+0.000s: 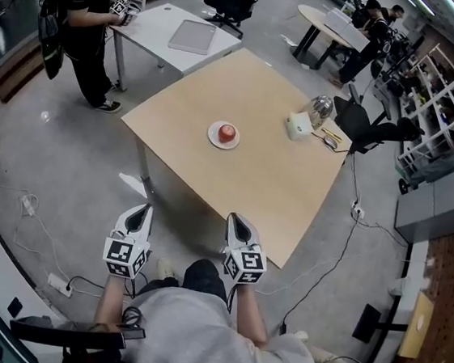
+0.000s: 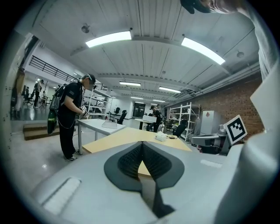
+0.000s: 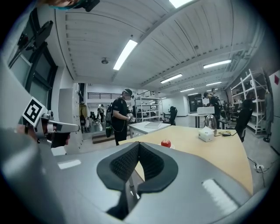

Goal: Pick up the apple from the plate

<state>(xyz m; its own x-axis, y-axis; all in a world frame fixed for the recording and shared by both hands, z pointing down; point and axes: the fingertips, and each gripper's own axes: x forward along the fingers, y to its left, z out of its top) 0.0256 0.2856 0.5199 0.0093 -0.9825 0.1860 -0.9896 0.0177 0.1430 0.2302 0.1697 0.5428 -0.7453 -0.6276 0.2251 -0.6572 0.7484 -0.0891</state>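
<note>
Pale wood forms the worktop [image 1: 252,171], which I see corner-on in the head view. The apple [image 1: 228,133], red, sits on a small white plate [image 1: 212,137] near the middle of the worktop, a little closer to the left corner than to the right one. Nothing touches it.

The left gripper [image 1: 140,209] hangs over the floor, off the worktop's near edge and well apart from the plate. Its own view shows the jaws closed, tips meeting, with nothing between them. The right gripper [image 1: 236,219] sits at the near edge, toward the near corner. Its jaws are also closed tip to tip and empty. In the right gripper view the apple [image 3: 166,143] lies ahead, just right of the jaw line.

Near the right corner I note a white box [image 1: 298,126] with a glass jug [image 1: 321,110] just beyond it. Past the far-left edge stands a grey table [image 1: 151,26] carrying a closed laptop [image 1: 193,36], with a person in black [image 1: 85,14] beside it.
</note>
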